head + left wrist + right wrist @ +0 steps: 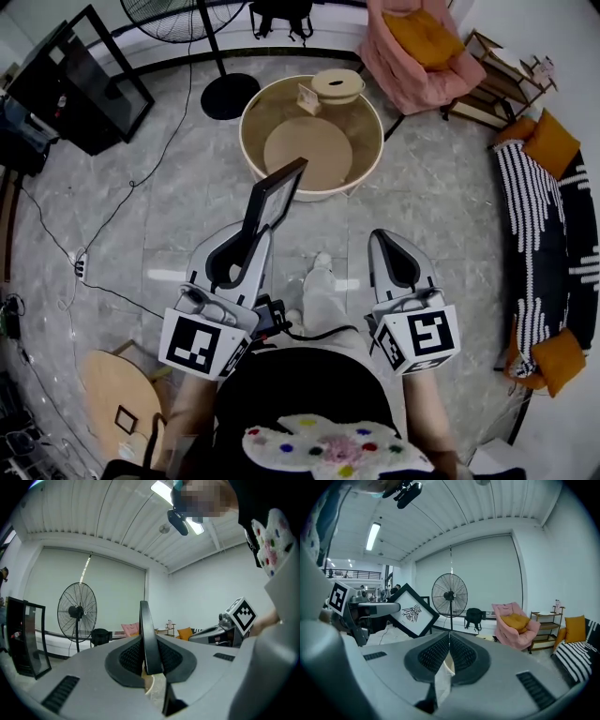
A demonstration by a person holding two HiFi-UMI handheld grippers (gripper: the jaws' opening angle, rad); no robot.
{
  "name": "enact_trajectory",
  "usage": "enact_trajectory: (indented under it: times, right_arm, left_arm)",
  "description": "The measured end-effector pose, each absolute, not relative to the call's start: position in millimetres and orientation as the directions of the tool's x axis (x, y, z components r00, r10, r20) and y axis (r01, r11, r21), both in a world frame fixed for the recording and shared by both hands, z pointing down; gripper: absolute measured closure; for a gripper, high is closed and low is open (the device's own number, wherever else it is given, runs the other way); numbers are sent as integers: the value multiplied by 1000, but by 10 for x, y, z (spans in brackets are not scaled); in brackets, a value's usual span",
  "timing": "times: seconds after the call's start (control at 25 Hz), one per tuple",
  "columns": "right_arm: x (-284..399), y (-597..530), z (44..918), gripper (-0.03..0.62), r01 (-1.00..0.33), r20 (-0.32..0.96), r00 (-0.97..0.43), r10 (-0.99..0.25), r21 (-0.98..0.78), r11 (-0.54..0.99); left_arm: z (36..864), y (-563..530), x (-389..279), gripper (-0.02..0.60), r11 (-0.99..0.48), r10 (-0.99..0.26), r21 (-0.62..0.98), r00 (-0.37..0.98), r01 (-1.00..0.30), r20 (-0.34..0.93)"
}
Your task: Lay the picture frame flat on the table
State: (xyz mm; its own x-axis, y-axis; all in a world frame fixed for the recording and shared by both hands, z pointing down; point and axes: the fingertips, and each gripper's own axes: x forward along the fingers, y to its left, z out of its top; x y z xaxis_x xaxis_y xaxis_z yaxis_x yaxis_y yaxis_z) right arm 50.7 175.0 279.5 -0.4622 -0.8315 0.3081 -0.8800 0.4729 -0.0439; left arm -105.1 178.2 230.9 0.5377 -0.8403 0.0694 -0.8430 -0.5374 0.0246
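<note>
Status: task not complete. Carry phase, as I judge it.

1. Left tongs (pixel 253 236): closed part-way onto the bottom edge of the picture frame (pixel 274 199). In the left gripper view the frame's black edge (pixel 146 630) stands straight up between the ribbed pads, which press on it from both sides. The hold looks secure.

2. Picture frame: off the table and held in the air, rising from the tips of the left tongs and leaning away from me. The right gripper view shows its printed face (pixel 412 611), tilted like a diamond, up and to the left of the right tongs.

3. Table (pixel 328 190): round, pale, with a raised rim, ahead of both tongs and apart from the frame. A round pale object (pixel 337 84) sits on its far side; the near part is bare.

4. Right tongs (pixel 398 261): fully closed, nothing between the pads.

Remaining, by my estimate: bring the frame over the bare near part, tip it to level, set it down, then open the left tongs.
</note>
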Motion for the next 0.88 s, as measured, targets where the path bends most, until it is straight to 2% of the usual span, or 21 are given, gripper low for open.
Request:
enact_trajectory:
  times: [0.88]
  right_arm:
    - [819,-39,2855,560,-810,323,-570,-756,-62,583]
  left_arm:
    - [2279,167,-691,526,-442,-894,45,444,-896,68]
